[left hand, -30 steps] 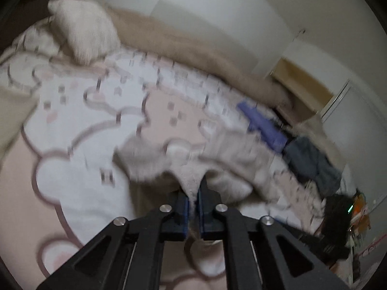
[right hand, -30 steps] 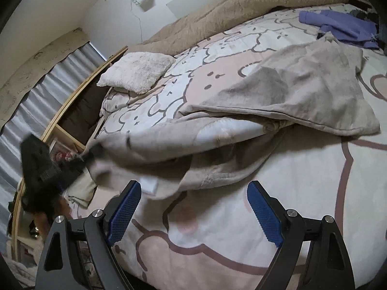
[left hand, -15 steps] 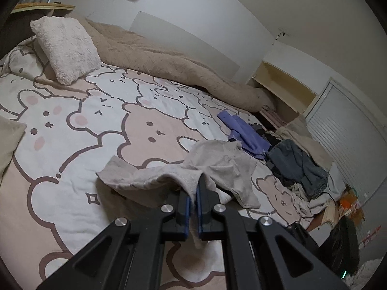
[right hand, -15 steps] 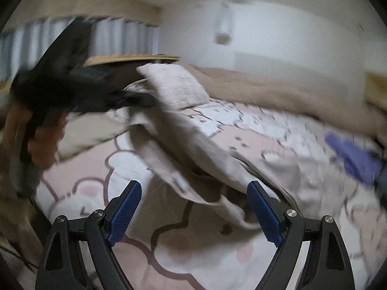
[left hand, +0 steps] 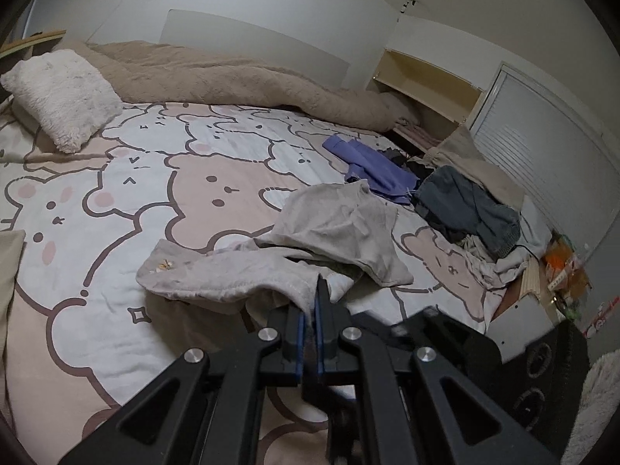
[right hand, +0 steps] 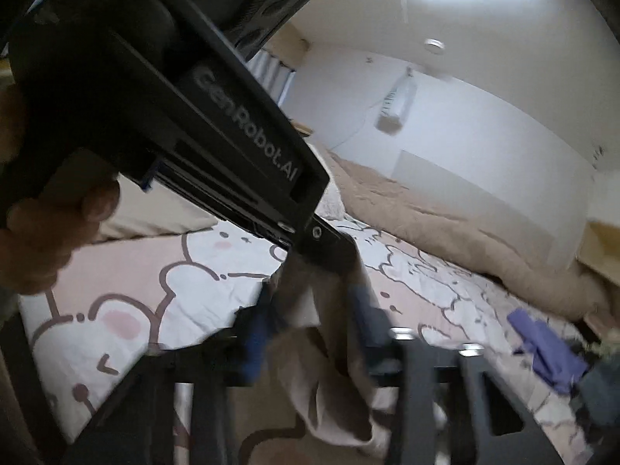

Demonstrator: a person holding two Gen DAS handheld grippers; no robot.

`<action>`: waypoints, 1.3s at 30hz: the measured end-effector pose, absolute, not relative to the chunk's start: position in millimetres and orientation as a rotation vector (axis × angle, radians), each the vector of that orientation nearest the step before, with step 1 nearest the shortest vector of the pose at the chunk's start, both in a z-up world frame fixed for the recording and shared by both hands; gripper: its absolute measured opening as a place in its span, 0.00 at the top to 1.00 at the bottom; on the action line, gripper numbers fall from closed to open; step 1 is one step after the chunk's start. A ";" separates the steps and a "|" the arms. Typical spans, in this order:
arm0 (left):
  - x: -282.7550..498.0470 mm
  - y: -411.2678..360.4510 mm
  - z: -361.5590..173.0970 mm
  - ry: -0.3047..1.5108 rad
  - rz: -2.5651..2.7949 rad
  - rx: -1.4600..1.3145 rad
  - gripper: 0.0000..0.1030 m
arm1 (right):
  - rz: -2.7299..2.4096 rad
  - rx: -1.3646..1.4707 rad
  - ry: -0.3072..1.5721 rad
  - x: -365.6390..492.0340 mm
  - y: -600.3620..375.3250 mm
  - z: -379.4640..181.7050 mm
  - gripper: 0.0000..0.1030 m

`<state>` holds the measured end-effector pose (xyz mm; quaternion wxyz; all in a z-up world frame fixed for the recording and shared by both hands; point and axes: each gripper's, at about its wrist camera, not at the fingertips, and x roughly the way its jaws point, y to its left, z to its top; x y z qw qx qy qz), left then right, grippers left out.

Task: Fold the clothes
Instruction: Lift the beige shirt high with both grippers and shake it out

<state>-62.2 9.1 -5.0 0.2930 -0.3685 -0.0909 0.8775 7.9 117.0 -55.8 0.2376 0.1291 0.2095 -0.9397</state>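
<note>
One bed carried the lot: one white pillow near its head, one beige blanket along its far edge, and one purple garment beside a dark heap at the far corner. One grey garment lay mid-bed, its near end lifted. Two grippers were working. The left gripper was pressed together, pinching the grey garment's hem, as it had been a second before. The right gripper, wide apart a second earlier, had just been closing with the grey cloth between its fingers; blurred, it looked clamped on it, right under the left gripper, held by a hand.
</note>
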 end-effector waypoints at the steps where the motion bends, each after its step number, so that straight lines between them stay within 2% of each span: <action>1: -62.7 7.7 -5.3 -0.242 2.343 -0.990 0.95 | -2.556 0.377 0.565 4.1 116.5 -55.7 0.86; 3: -62.5 1.8 -5.6 -0.255 2.359 -1.003 0.95 | -2.513 0.442 0.501 -4.7 118.7 -53.7 0.90; 4: -61.4 -4.0 -5.5 -0.274 2.372 -1.007 0.88 | -2.474 0.519 0.394 -14.0 124.0 -50.9 0.90; 6: -59.3 -15.6 -5.1 -0.312 2.399 -1.014 0.70 | -2.390 0.684 0.125 -38.9 143.9 -46.2 0.91; 7: -53.7 -24.8 -3.4 -0.322 2.443 -0.996 0.49 | -2.344 0.751 0.003 -52.9 154.2 -44.2 0.91; 8: -47.2 -32.6 -2.0 -0.323 2.489 -0.972 0.37 | -2.301 0.806 -0.106 -67.7 164.7 -40.2 0.91; 11: -24.2 -47.1 -6.4 -0.335 2.583 -0.917 0.37 | -2.203 0.909 -0.296 -112.4 189.6 -13.1 0.91; 15: -2.5 -24.0 -27.6 -0.318 2.653 -0.832 0.37 | -2.119 1.019 -0.380 -151.6 199.2 22.6 0.91; 21: -16.5 59.0 -65.1 -0.310 2.693 -0.761 0.37 | -2.081 1.134 -0.321 -166.1 174.9 48.2 0.91; 26: -35.9 115.7 -72.1 -0.318 2.726 -0.712 0.38 | -2.023 1.233 -0.274 -164.5 176.9 34.0 0.91; 33: -51.6 153.6 -90.8 -0.333 2.872 -0.695 0.38 | -1.949 1.286 -0.251 -165.8 183.4 22.8 0.91; 39: -71.9 183.3 -113.3 -0.273 2.930 -0.816 0.38 | -1.919 1.266 -0.312 -169.9 194.5 20.8 0.91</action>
